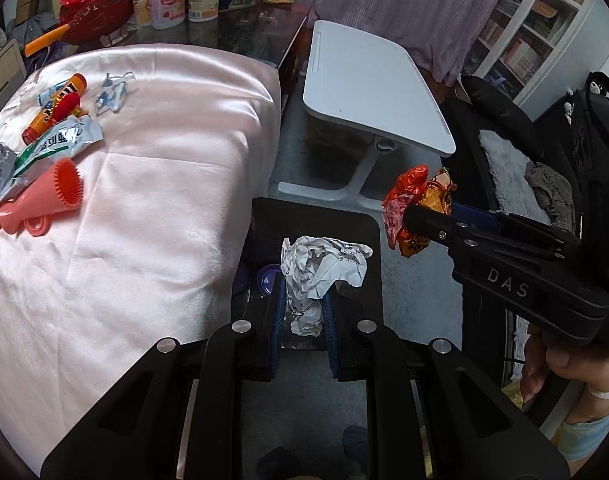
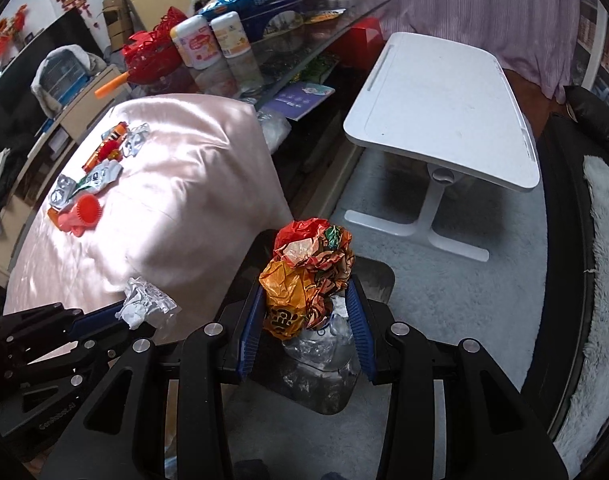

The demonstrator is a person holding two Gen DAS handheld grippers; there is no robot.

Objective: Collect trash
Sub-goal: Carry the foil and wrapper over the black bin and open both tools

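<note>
Pointing steeply down over bin (image 1: 260, 216): left gripper (image 1: 304, 308) jaws clamp crumpled paper (image 1: 320, 264), right gripper (image 2: 306, 316) jaws clamp orange wrapper (image 2: 304, 272).

Left gripper (image 1: 304, 312): pointed steeply downward, directly above the black bin (image 1: 368, 232). Jaws closed tight on a crumpled white wrapper (image 1: 320, 264), blue pads pressing it from both sides.

Right gripper (image 2: 308, 320): likewise angled steeply down, over the same bin on the side away from the pink-covered table. Jaws partly closed, clamped on a crumpled red-and-orange wrapper (image 2: 308, 276). In the left wrist view the person's hand (image 1: 560, 364) grips its handle from below, fingers curled, with a light blue cuff at the wrist.
</note>
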